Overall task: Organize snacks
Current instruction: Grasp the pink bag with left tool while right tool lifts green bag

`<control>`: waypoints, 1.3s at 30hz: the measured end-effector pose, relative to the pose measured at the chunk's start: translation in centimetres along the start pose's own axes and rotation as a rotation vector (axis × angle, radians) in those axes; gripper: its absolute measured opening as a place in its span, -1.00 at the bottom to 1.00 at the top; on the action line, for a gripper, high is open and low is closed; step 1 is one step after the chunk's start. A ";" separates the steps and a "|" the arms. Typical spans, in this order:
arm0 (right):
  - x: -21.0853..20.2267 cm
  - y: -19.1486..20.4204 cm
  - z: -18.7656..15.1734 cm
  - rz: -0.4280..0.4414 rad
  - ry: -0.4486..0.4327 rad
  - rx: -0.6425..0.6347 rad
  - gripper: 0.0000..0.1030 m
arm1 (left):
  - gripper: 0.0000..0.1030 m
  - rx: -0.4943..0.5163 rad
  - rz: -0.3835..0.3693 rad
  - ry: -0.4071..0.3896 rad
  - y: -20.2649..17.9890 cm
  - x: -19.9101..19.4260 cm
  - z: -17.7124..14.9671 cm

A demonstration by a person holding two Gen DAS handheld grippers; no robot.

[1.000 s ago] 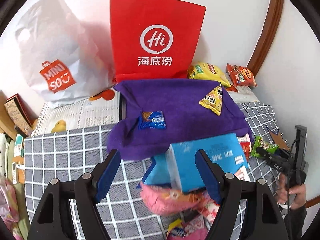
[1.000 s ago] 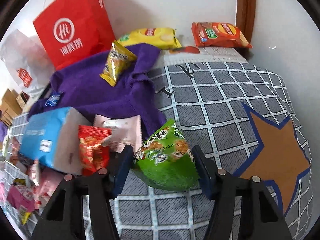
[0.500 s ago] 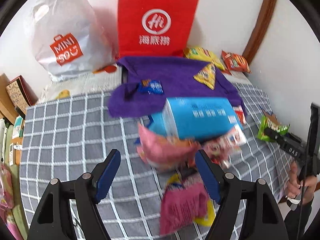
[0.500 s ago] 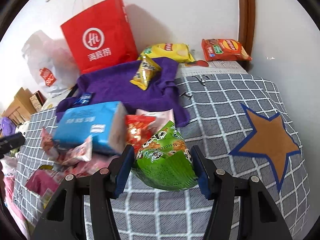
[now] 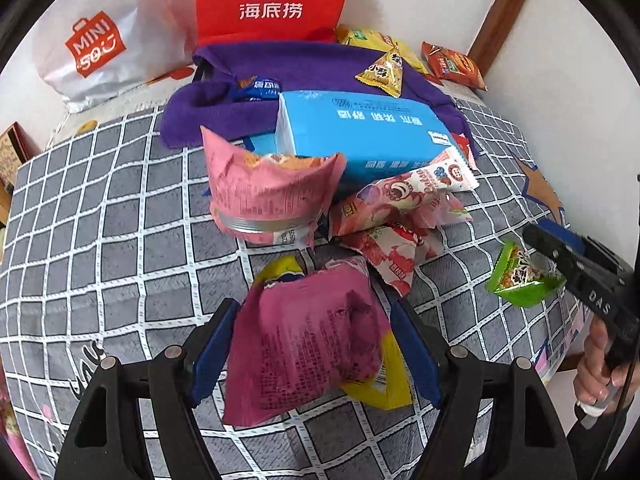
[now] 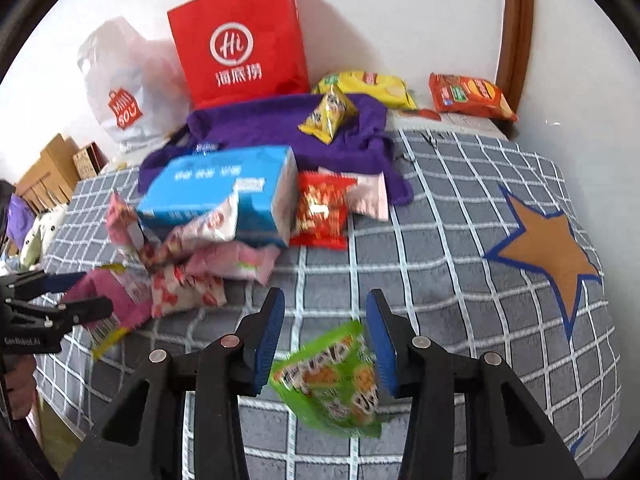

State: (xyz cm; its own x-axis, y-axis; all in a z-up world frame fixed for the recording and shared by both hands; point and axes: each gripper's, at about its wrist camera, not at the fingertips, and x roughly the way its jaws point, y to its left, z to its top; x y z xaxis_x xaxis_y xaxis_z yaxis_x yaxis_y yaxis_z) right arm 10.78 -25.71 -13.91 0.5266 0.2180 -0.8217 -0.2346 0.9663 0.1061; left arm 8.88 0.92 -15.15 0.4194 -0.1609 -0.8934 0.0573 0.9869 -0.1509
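Left wrist view: left gripper (image 5: 312, 344) clamps a magenta snack packet (image 5: 308, 344) near the checked blanket's (image 5: 100, 220) edge, right gripper (image 6: 326, 340) pinches a green snack bag (image 6: 332, 380); next, probably sorting both into groups.

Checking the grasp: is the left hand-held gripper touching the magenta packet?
Touching. The left wrist view shows both blue fingers pressed against the magenta packet.

on the blanket-covered bed (image 6: 460, 240), the towel (image 6: 276, 128) lies before the paper bag (image 6: 240, 40) at the wall, the box (image 6: 224, 192) sits on the towel's near edge, and snack packets (image 6: 188, 272) are heaped before the box.
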 end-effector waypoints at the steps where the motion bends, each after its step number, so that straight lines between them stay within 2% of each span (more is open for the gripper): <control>1: -0.2 -0.3 -0.1 0.005 0.001 0.003 -0.14 | 0.44 -0.005 -0.002 0.001 0.1 0.1 -0.1; 2: -0.4 -0.5 -0.2 0.011 0.002 0.007 -0.11 | 0.43 -0.010 0.001 0.005 0.2 0.3 -0.2; 4: -0.9 -1.2 -0.5 0.021 0.000 0.017 0.18 | 0.23 -0.016 0.007 0.003 0.3 0.5 -0.3; 9: -1.1 -1.8 -1.9 0.069 0.019 0.030 0.40 | 0.14 -0.023 -0.001 -0.022 0.5 0.0 -0.4; 15: 0.7 -1.0 -4.0 0.055 0.076 0.000 0.40 | 0.14 -0.036 0.000 -0.046 1.3 -1.2 -0.4; 18: 1.5 -0.9 -4.4 0.051 0.060 0.011 0.39 | 0.14 -0.040 0.000 -0.057 1.6 -1.9 -0.6; 20: 1.9 -0.8 -4.5 0.062 0.064 0.011 0.14 | 0.14 -0.040 0.002 -0.066 1.8 -2.4 -0.8; 21: 1.9 -0.7 -4.5 0.065 0.066 0.014 0.09 | 0.14 -0.041 0.008 -0.072 1.9 -2.7 -0.9; 25: 0.8 -0.3 -4.1 0.074 0.045 0.008 0.00 | 0.14 -0.055 0.007 -0.095 2.3 -3.9 -1.1; 32: -2.2 0.1 -2.5 0.070 -0.024 0.002 -0.01 | 0.14 -0.044 0.017 -0.146 1.6 -6.1 -0.7; 39: -4.8 1.0 -0.4 0.084 -0.086 0.003 -0.01 | 0.14 0.002 -0.003 -0.188 -0.2 -7.8 0.4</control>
State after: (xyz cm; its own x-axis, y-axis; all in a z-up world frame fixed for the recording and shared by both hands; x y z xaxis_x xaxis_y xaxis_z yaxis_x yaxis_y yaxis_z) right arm 7.66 -25.85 -10.07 0.5733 0.3092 -0.7587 -0.2787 0.9444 0.1744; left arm 5.96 1.95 -7.94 0.5815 -0.1585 -0.7979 0.0600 0.9865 -0.1522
